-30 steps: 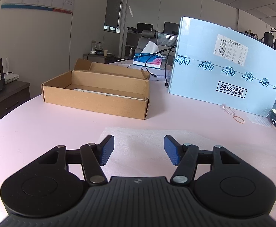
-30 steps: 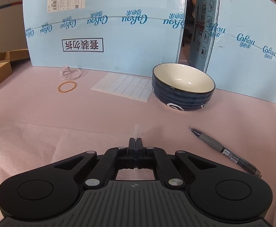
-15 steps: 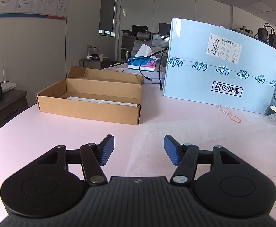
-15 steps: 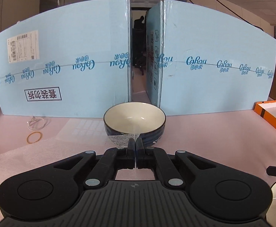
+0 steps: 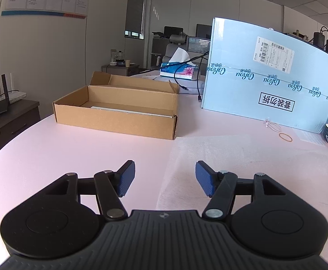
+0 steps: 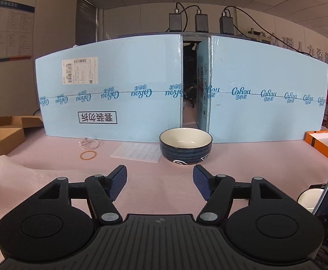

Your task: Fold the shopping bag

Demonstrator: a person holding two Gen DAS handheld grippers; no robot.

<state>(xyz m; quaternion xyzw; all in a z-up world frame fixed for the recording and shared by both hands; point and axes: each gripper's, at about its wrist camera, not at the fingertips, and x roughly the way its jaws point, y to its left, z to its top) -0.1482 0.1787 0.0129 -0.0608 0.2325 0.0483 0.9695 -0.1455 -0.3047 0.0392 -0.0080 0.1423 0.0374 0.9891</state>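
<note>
The pink surface [image 5: 62, 148] carries everything here, and your shopping bag [image 5: 220, 157] lies flat on it as a thin, whitish, half-transparent sheet, in front of the left gripper [image 5: 165, 180] and reaching to the right; in the right wrist view its raised edge [image 6: 4, 171] shows at the far left. I judge it very light, soft and a little slippery, so it will not keep a crease by itself and can slide on the surface. Take it at an edge or corner, where the fingers can get under the film, not in the flat middle. The left fingers stand wide with nothing between them. The right gripper [image 6: 159, 183] is opening its fingers, and nothing is between them either.
</note>
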